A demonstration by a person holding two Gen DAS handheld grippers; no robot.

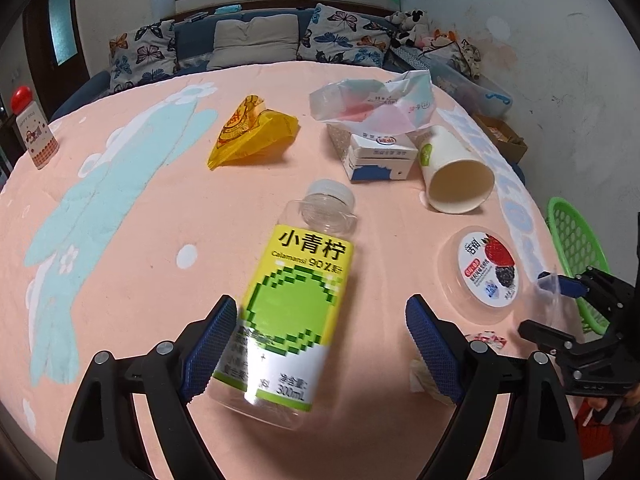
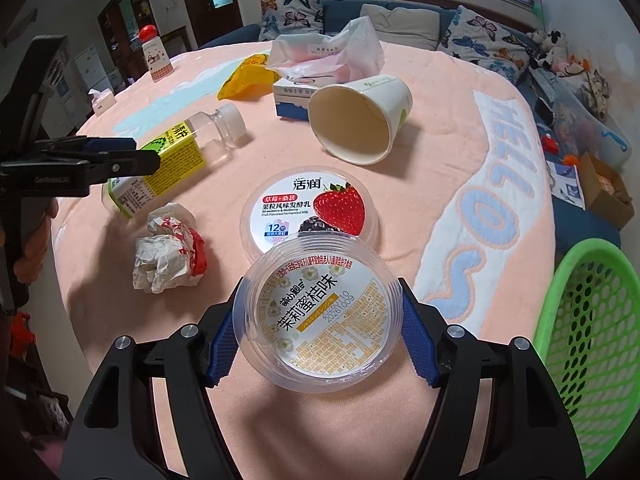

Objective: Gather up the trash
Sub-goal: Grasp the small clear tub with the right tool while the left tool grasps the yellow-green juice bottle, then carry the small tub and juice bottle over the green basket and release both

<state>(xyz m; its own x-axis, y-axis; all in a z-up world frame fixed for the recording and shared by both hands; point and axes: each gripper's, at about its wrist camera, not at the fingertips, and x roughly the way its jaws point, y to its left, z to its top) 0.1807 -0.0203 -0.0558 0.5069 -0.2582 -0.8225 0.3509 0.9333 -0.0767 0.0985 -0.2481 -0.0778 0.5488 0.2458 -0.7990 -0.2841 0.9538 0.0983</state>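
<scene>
An empty clear bottle (image 1: 294,300) with a yellow-green label lies on the pink table cover, between the open fingers of my left gripper (image 1: 320,344); it also shows in the right wrist view (image 2: 168,160). My right gripper (image 2: 318,332) is shut on a clear plastic cup (image 2: 320,316) with a yellow printed lid, held above the table. A strawberry yogurt cup (image 2: 310,210) lies just beyond it. A crumpled paper wrapper (image 2: 170,252) lies to the left. A green mesh basket (image 2: 592,340) sits at the right table edge.
A tipped paper cup (image 2: 358,116), a blue-white carton (image 2: 292,98), a crumpled plastic bag (image 2: 332,54) and a yellow bag (image 2: 248,76) lie at the far side. A red-capped bottle (image 2: 154,56) stands at the far left edge. A sofa with cushions (image 1: 256,40) is behind.
</scene>
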